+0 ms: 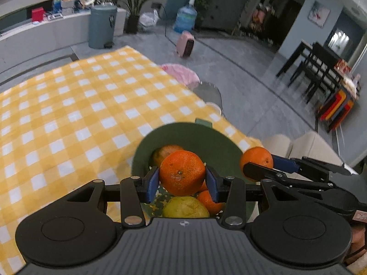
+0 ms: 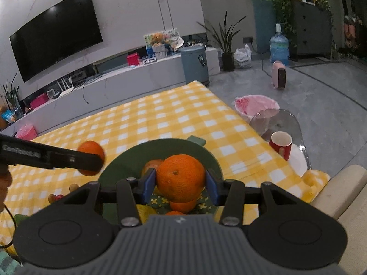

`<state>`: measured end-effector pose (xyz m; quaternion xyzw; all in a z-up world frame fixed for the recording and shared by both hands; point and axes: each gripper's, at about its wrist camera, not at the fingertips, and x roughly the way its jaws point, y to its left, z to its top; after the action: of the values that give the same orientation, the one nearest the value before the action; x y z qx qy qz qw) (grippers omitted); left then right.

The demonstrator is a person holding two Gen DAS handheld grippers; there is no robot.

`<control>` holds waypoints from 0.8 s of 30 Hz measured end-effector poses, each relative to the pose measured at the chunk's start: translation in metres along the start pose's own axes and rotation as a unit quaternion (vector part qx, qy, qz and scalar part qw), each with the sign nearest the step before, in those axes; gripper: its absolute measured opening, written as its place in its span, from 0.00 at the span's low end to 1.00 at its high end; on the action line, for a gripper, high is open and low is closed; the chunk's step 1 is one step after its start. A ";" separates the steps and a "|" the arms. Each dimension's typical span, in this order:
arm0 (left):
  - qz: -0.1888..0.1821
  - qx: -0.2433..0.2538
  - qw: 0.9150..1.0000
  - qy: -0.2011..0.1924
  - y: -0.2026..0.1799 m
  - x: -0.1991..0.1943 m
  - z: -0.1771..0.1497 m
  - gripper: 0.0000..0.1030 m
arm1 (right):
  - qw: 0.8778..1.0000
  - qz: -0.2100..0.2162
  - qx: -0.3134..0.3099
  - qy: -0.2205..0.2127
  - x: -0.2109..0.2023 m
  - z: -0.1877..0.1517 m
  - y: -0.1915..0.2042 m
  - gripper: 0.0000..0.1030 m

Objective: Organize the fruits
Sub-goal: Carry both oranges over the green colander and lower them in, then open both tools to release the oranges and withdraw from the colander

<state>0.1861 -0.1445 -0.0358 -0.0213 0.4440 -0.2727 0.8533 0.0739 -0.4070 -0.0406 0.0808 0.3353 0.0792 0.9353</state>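
My left gripper [image 1: 182, 180] is shut on an orange mandarin [image 1: 182, 171], held just above a green bowl [image 1: 183, 133] on the table. Lower in the bowl lie another mandarin [image 1: 167, 152], a yellow-green fruit [image 1: 185, 207] and a small orange one [image 1: 207, 199]. My right gripper [image 2: 181, 183] is shut on a second mandarin [image 2: 181, 178] over the same bowl [image 2: 160, 143]. In the left wrist view the right gripper [image 1: 259, 165] and its mandarin [image 1: 255, 158] hang at the bowl's right rim. In the right wrist view the left gripper [image 2: 91, 160] and its mandarin [image 2: 91, 150] sit left of the bowl.
A yellow checked cloth [image 2: 160, 114] covers the table. Small reddish and brown fruits [image 2: 55, 198] lie on it at the near left. A red mug [image 2: 281, 145] stands on a glass side table beyond the right edge. A cream seat [image 2: 339, 190] is close on the right.
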 end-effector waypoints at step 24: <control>0.058 0.134 0.980 0.135 -0.009 0.071 0.003 0.48 | 0.999 0.021 0.026 0.042 0.046 -0.011 -0.009 0.43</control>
<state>0.2168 -0.1870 -0.0841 0.1564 0.5151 -0.2801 0.7948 0.1023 -0.4058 -0.0791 0.1091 0.3743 0.0934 0.9161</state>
